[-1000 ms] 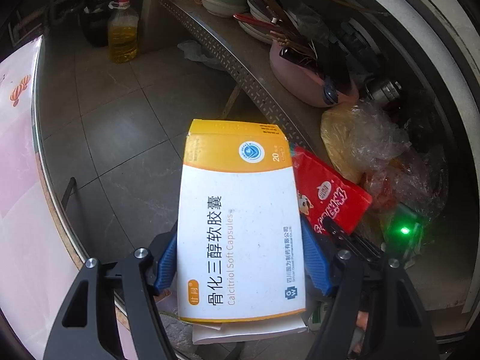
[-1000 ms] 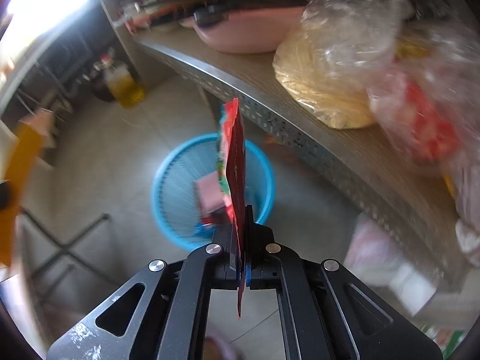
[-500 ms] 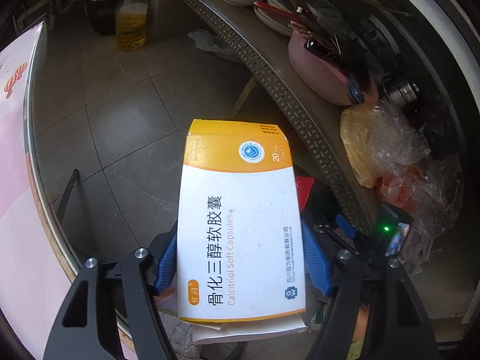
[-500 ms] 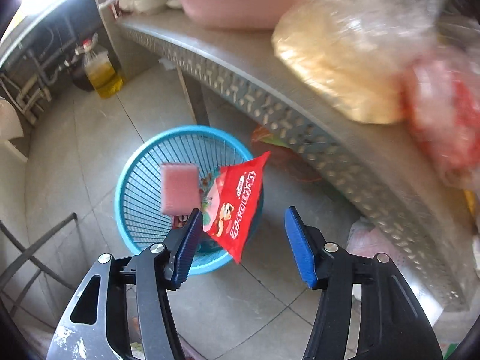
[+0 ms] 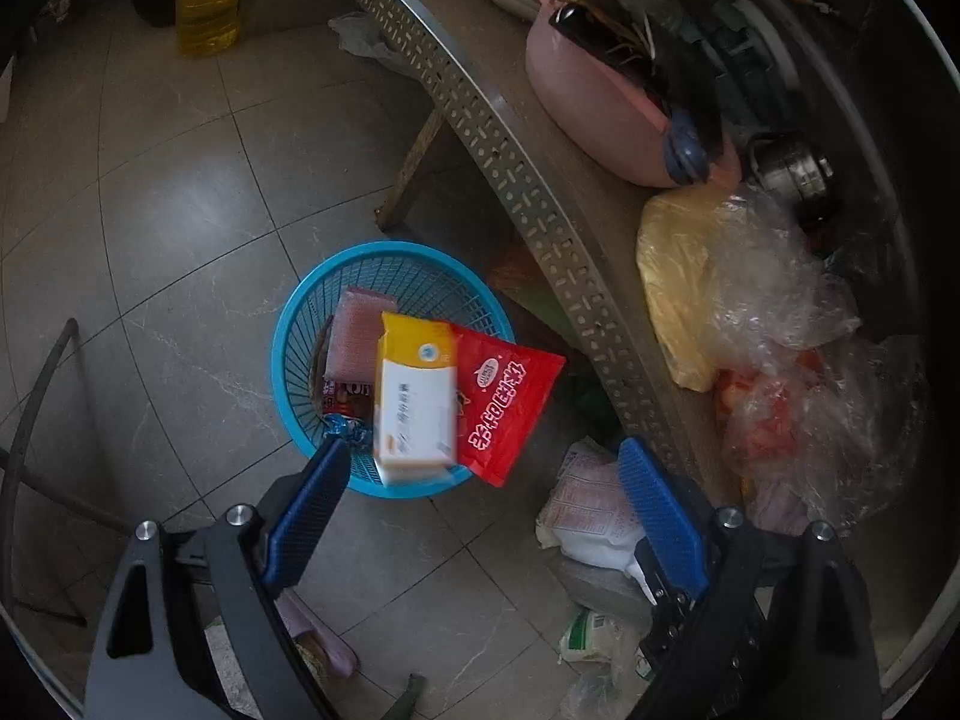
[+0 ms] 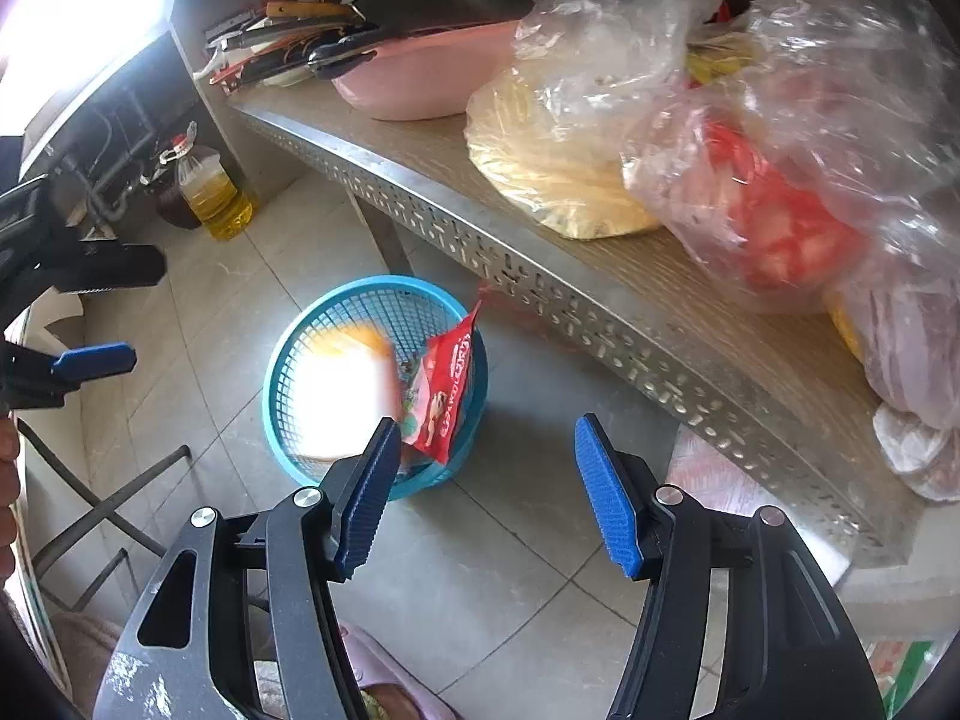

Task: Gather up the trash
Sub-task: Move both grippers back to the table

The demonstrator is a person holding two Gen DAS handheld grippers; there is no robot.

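A: Left tongs (image 5: 480,504) are opening with nothing between the pads. The medicine box (image 5: 415,399) is loose below them, over the blue mesh basket (image 5: 288,324) on the floor. It looks mid-drop; I can't tell if it has touched the rim.

B: Right side?

A: Right tongs (image 6: 486,495) stand open and empty. The red snack packet (image 5: 510,408) hangs over the basket's right rim, partly outside.

B: What do you want done?

A: Hold both hands above the basket until the pieces settle. My read is that the packet may slide off, so check it. If it does, pinch it by a corner and release it over the basket centre. Keep clear of the slotted metal shelf (image 5: 540,210) edge on the right.

B: Any readable text?

A: The box has an orange top band, a round blue logo and a white face. Its print is too blurred to read. The packet has white outlined Chinese characters that I can't make out. The yellow oil bottle (image 5: 207,0) shows no readable label.
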